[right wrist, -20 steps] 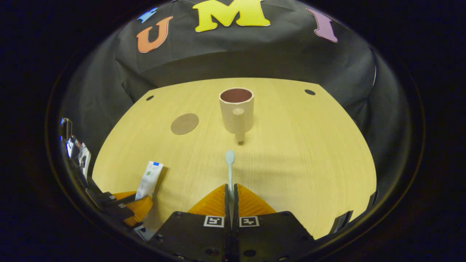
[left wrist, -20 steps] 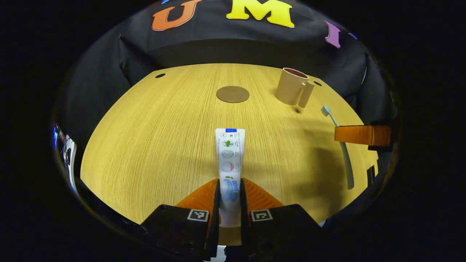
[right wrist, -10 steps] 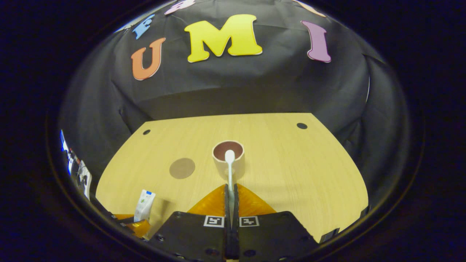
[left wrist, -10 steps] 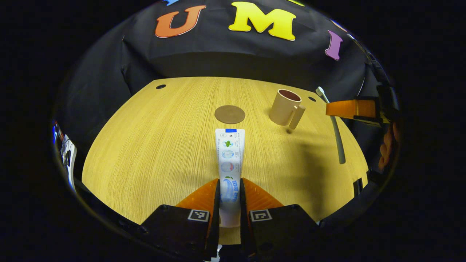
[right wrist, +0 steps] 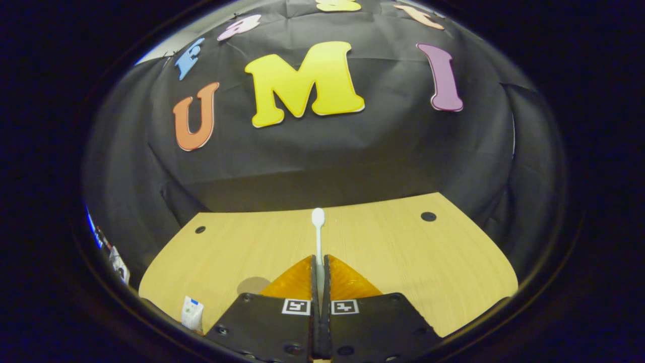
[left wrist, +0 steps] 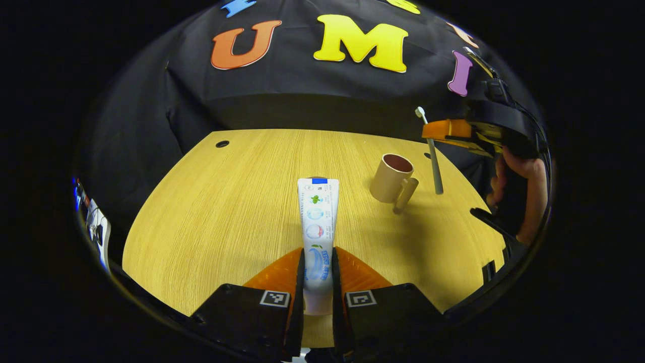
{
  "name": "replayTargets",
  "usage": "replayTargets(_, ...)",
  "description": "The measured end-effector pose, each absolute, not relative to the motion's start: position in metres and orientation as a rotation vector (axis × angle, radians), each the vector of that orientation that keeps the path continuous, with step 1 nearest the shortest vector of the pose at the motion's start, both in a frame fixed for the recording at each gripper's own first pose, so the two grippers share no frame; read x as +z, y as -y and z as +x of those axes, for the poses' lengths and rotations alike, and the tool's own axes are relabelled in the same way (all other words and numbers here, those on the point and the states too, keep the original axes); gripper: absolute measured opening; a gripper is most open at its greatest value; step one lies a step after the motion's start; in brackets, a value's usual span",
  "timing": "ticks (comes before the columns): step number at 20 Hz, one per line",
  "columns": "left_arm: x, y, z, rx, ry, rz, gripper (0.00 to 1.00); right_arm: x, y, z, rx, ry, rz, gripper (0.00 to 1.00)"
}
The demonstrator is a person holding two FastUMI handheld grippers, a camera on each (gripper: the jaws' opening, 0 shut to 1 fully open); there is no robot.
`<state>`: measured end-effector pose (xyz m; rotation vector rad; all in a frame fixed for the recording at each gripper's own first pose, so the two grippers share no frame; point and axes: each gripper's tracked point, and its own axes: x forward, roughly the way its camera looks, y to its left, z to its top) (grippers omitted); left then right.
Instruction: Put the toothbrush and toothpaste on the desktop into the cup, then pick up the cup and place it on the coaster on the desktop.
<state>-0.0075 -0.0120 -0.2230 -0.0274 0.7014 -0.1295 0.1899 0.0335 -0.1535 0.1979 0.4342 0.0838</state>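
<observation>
Lifted and tipped upright since a second ago, the toothbrush [left wrist: 432, 156], clamped in the right gripper [left wrist: 446, 132], now hangs right of the cup [left wrist: 392, 178] at centre right, ready for insertion, while the left gripper [left wrist: 317, 272] grips the toothpaste [left wrist: 316, 227] at lower centre.

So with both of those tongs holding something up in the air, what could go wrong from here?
The right tongs grip the toothbrush upright, its lower end hanging beside the cup, not over the opening; lowered here, it might miss or tip the cup. The left tongs pinch the toothpaste near one end, so the long tube could sag or slip. The coaster lies partly hidden behind the right tongs.
</observation>
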Motion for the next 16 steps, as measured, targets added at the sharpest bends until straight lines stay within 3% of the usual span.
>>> replayTargets(16,-0.256,0.014,0.016,-0.11,-0.82,-0.104,0.27,-0.145,-0.064,0.279,0.165,-0.282,0.22,0.0)
